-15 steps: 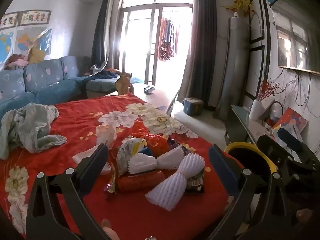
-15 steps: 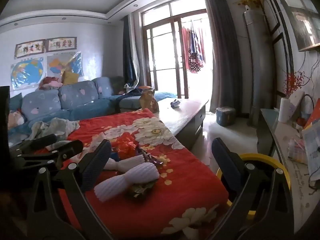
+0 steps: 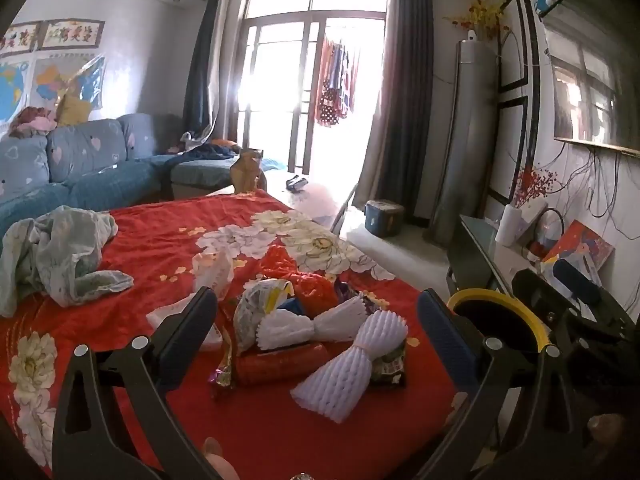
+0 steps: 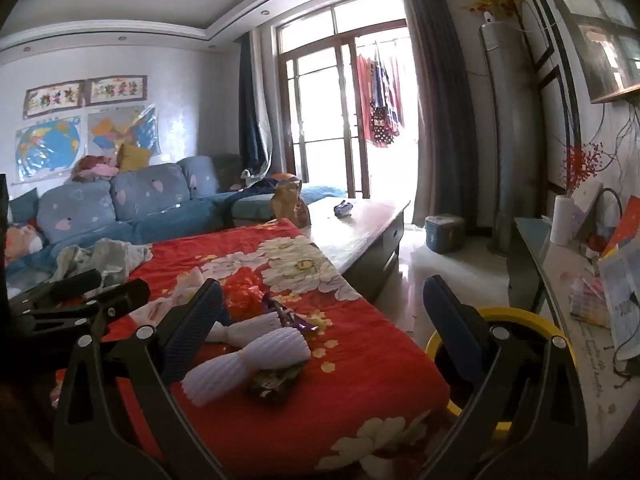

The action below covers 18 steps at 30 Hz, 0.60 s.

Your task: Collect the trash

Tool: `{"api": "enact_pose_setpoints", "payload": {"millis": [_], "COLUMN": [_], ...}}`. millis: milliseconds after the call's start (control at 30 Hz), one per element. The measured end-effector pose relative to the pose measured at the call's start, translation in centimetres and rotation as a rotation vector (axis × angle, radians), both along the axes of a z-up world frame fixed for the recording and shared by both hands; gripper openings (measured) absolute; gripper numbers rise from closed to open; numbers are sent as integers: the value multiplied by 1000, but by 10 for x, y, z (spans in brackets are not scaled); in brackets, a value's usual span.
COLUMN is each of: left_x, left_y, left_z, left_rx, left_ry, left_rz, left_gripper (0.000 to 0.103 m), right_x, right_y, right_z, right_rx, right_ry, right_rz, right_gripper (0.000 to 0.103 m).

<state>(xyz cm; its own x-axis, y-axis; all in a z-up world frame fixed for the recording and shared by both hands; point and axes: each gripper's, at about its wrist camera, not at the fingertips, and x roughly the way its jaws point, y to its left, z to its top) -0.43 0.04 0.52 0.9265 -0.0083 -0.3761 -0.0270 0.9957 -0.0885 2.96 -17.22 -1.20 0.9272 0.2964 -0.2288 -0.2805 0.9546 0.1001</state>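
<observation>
Trash (image 3: pixel 320 332) lies heaped on the red floral cloth (image 3: pixel 168 240) in the left wrist view, just left of the yellow-rimmed bin (image 3: pixel 500 320); the left hand-held gripper (image 3: pixel 316 320) hangs released above the heap, gripping nothing. Nothing looks collected yet, so the first pick is in hand.

Right wrist view: the right hand-held gripper (image 4: pixel 320 312) is likewise spread and empty, and the white foam net (image 4: pixel 248 360) sits nearest, left of the bin (image 4: pixel 520 320). Next, I judge, one gripper must descend and clench on that net.

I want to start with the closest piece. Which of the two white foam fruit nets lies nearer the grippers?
The foam net lying diagonally at the front of the pile, partly over a dark wrapper. The other net lies crosswise behind it.
</observation>
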Motion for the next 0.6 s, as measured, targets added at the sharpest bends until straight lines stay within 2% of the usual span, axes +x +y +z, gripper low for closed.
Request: {"api": "enact_pose_setpoints", "payload": {"millis": [600], "left_x": [-2], "left_y": [-2], "left_z": [8], "left_rx": [-3], "left_ry": [-14], "left_rz": [2], "left_gripper": [97], "right_x": [1], "right_y": [0], "right_z": [-2], "right_rx": [1], "right_ry": [5], "right_rz": [2], "right_gripper": [92]}}
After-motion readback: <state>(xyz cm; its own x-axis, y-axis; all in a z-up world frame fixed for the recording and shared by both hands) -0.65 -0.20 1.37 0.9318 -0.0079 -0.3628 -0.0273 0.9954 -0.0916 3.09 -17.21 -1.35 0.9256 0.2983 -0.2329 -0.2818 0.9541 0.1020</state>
